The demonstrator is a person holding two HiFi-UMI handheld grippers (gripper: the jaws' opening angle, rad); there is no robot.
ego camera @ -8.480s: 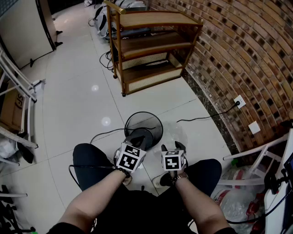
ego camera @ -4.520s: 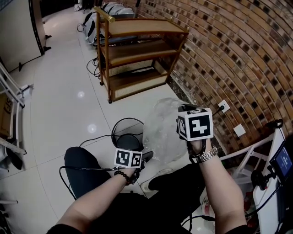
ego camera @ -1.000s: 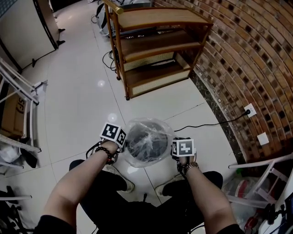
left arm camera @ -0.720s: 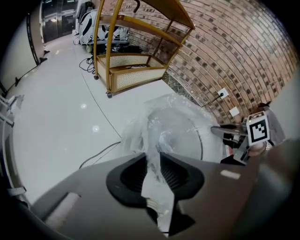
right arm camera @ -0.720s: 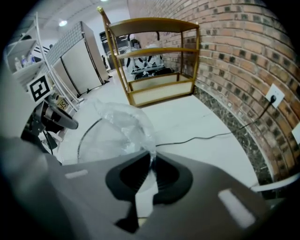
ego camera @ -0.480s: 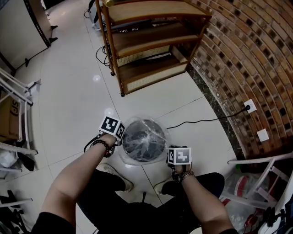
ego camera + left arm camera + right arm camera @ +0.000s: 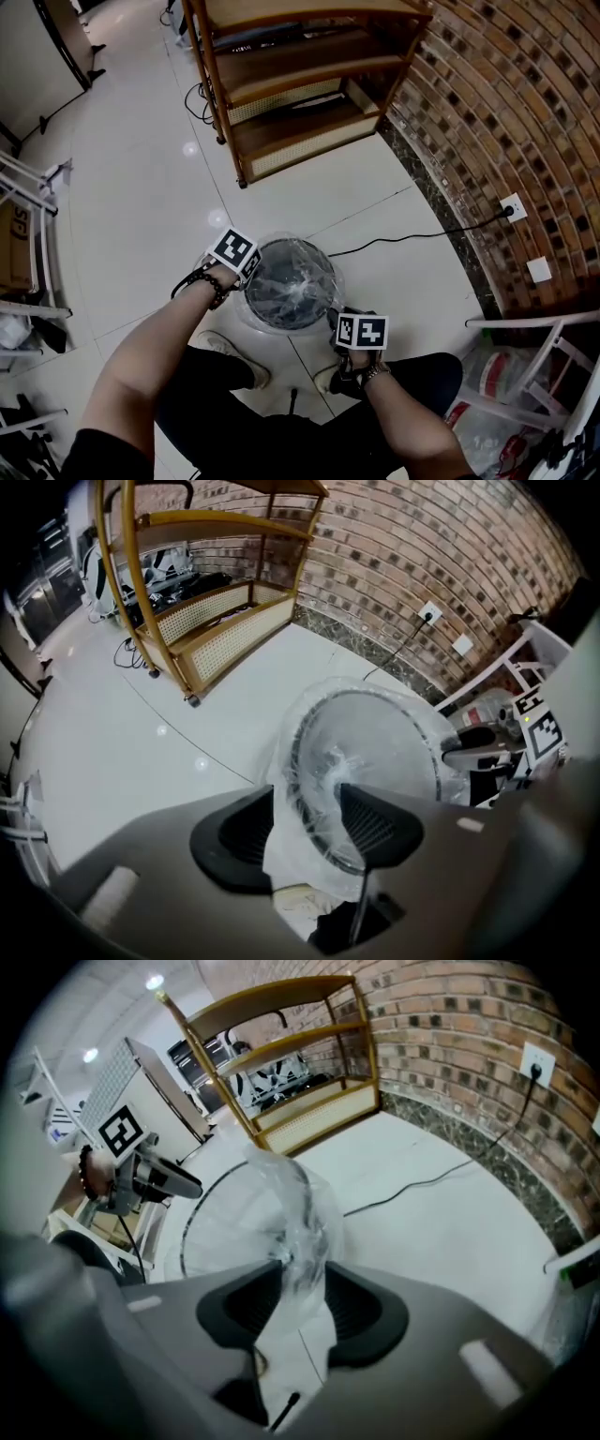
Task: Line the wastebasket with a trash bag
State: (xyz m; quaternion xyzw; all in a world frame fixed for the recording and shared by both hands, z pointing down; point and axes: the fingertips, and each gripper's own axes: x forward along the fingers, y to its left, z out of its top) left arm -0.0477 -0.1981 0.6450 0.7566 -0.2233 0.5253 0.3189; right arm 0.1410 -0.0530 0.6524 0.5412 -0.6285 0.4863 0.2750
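A black mesh wastebasket [image 7: 289, 281] stands on the tiled floor with a clear trash bag [image 7: 314, 267] stretched over its mouth. My left gripper [image 7: 249, 274] is at the basket's left rim and my right gripper [image 7: 334, 321] at its near-right rim. In the left gripper view the wastebasket [image 7: 375, 752] rim and a fold of the bag [image 7: 300, 846] lie between the left gripper [image 7: 305, 834] jaws, which are opening. In the right gripper view a bunched strip of the bag [image 7: 298, 1227] hangs between the right gripper [image 7: 305, 1309] jaws, also opening and not pinching it.
A wooden shelf unit [image 7: 291, 84] stands beyond the basket, and a brick wall [image 7: 506, 131] runs along the right. A black cable [image 7: 412, 239] leads to a wall socket [image 7: 513, 206]. The person's shoe [image 7: 230, 349] is near the basket. A white frame [image 7: 530, 323] is at right.
Both grippers have sunk lower beside the basket, drawing the bag's edge down over the rim. The right gripper has shifted to the near side.
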